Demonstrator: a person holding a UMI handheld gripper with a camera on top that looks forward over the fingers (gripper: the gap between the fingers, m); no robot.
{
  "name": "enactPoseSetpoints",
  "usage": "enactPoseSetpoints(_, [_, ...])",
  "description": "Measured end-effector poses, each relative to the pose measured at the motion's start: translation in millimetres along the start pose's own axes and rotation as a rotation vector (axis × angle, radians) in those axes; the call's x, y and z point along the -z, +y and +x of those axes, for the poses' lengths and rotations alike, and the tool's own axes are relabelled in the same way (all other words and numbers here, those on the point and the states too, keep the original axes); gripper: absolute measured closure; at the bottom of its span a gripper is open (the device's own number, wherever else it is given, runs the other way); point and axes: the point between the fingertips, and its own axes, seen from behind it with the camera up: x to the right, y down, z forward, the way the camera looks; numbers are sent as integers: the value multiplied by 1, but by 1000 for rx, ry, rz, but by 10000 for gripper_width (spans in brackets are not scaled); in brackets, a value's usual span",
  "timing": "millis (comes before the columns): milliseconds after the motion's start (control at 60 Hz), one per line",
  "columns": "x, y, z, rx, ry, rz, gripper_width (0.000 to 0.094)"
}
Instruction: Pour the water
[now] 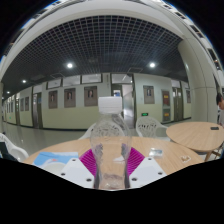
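A clear plastic water bottle (pixel 110 140) stands upright between my fingers, its neck rising above them. My gripper (pixel 111 160) is shut on the bottle's body: both magenta pads (pixel 91 160) press against its sides. The bottle is held above a round wooden table (pixel 60 152) that lies just below and beyond the fingers. No cup or other vessel shows.
A second round wooden table (pixel 195 135) stands to the right. Beyond is a large hall with a pale floor (pixel 50 133), a wall with doors and framed panels (pixel 90 96), and a gridded ceiling with lights (pixel 110 45).
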Motion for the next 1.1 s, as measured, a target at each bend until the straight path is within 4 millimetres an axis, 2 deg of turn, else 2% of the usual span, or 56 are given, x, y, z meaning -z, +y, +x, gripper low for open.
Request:
enactPoseSetpoints(33, [-6,14,4,-6,-5,-28,602])
enactPoseSetpoints(50, [0,29,29,-7,-17,-38,601])
enactPoseSetpoints(67, [-10,35,27,-10,-21,-47,601])
enactPoseSetpoints(83, [-9,35,8,-13,-21,-56,602])
enactPoseSetpoints(150, [-17,50,8,-7,-27,-83,601])
enactPoseSetpoints(167, [-20,54,24,0,-34,-96,601])
enactPoseSetpoints(183, [-10,62,3,7,-37,-106,601])
enactPoseSetpoints(200, [-11,57,2,17,-42,-78,601])
enactPoseSetpoints(250, [-13,58,1,38,-42,-74,598])
enactPoseSetpoints(267, [-21,53,16,41,-42,-79,578])
enactPoseSetpoints(283, [-14,58,7,38,-36,-82,575])
enactPoseSetpoints(300, [-15,60,7,35,-32,-88,560])
enactPoseSetpoints(367, [-21,59,12,17,-23,-107,464])
enactPoseSetpoints(400, [-17,61,6,22,-27,-126,423])
enactPoseSetpoints(433, [-15,65,4,35,-36,-154,317])
enactPoseSetpoints(483, [-3,63,0,44,-55,-181,61])
enactPoseSetpoints(517, [4,61,0,41,-63,-186,100])
enactPoseSetpoints(550, [11,57,-2,45,-73,-186,99])
enactPoseSetpoints(567, [24,57,-4,48,-78,-187,91])
enactPoseSetpoints(617, [47,57,-9,66,-90,-191,88])
enactPoseSetpoints(633, [41,55,-5,73,-96,-192,88])
enactPoseSetpoints(650, [66,55,-10,80,-97,-196,88])
enactPoseSetpoints(700, [91,54,-14,97,-101,-203,90])
enactPoseSetpoints(717, [84,54,-12,101,-105,-202,87])
enactPoseSetpoints(750, [126,52,-19,101,-106,-205,90])
enactPoseSetpoints(767, [136,51,-22,97,-109,-204,89])
enactPoseSetpoints(850, [189,50,-48,82,-160,-204,87])
enactPoseSetpoints(867, [193,47,-57,84,-177,-202,88])
enactPoseSetpoints(883, [210,50,-62,89,-194,-200,88])
enactPoseSetpoints(950, [246,58,-78,110,-224,-214,87])
enactPoseSetpoints(1100, [302,68,-119,62,-274,-216,76])
